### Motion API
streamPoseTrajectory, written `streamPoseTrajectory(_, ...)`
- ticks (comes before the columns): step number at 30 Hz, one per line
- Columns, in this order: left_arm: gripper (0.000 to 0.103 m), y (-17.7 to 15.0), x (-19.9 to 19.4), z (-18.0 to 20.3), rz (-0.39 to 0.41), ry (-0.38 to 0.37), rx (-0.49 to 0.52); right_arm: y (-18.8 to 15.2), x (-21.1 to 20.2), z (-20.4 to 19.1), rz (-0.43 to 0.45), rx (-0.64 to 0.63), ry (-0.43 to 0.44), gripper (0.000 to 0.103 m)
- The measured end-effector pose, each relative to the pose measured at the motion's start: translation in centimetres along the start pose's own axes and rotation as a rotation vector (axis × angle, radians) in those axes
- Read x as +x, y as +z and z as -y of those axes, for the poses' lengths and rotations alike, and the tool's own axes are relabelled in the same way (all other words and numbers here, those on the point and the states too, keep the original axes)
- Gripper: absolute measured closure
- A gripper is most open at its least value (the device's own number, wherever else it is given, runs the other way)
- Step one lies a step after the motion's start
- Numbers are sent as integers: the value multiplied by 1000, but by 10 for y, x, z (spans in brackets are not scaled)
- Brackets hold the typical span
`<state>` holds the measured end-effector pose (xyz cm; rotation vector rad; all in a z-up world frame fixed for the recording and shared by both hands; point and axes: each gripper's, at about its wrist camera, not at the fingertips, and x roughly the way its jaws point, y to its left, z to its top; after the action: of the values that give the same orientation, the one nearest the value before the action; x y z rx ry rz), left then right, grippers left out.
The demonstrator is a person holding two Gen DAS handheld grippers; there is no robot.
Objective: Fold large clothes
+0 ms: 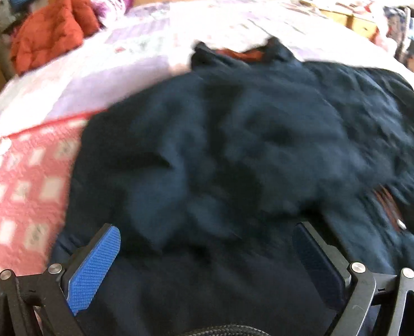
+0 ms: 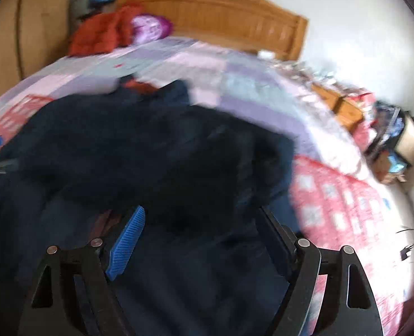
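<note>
My left fingers (image 1: 207,254) were spread wide and held nothing, hovering low over the near part of the dark navy garment (image 1: 234,145). My right fingers (image 2: 198,240) were likewise released, parted over the same cloth, gripping none of it as far as the blur allowed me to tell. The garment lay rumpled across the near half of the bed (image 1: 139,53), on a quilt (image 2: 341,196) of pink and lilac patches, with a strip of rust-orange lining showing at its far edge. Far off to the left, against the wooden headboard (image 2: 220,8), sat an orange padded jacket (image 1: 50,25) with a purple and white pillow (image 1: 110,2) just beside it. A cluttered wooden nightstand (image 2: 344,106) stood at the far right.
</note>
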<state>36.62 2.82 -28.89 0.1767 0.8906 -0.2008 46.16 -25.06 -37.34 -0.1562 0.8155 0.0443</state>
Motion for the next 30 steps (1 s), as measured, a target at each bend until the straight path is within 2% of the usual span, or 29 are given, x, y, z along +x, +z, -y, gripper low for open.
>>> streamPoseTrajectory(1, 1, -9, 2, 9, -32, -19, -10, -10, -2, -18, -26, -24, 31, 19)
streamPoseTrajectory(4, 1, -34, 13, 21, -109, 5, 19, -35, 0, -53, -99, -111, 75, 19)
streamPoseTrajectory(6, 0, -53, 13, 12, -133, 26, 23, -54, 5, -55, -154, -148, 50, 19)
streamPoseTrajectory(7, 0, -63, 9, -2, -138, 46, 1, -64, 6, -44, -171, -133, 34, 19)
streamPoseTrajectory(8, 0, -67, 7, -12, -148, 70, -15, -75, 4, -17, -180, -56, 9, 19)
streamPoseTrajectory(10, 0, -80, 1, -45, -187, 140, -68, -91, -1, 31, -221, 53, -102, 19)
streamPoseTrajectory(13, 0, -99, -8, -76, -229, 214, -98, -121, -17, 90, -271, 150, -184, 19)
streamPoseTrajectory(15, 0, -108, -18, -88, -244, 246, -114, -133, -30, 108, -282, 160, -211, 19)
streamPoseTrajectory(18, 0, -121, -35, -93, -254, 262, -145, -140, -50, 109, -269, 140, -233, 19)
streamPoseTrajectory(21, 0, -131, -55, -77, -233, 218, -158, -140, -73, 90, -210, 135, -180, 19)
streamPoseTrajectory(26, 0, -160, -72, -38, -247, 210, -139, -149, -95, 16, -185, 20, 34, 19)
streamPoseTrajectory(28, 0, -177, -81, -41, -261, 235, -163, -161, -94, -1, -220, -23, 60, 19)
streamPoseTrajectory(30, 0, -189, -91, -55, -265, 222, -233, -178, -100, 3, -213, -25, 35, 19)
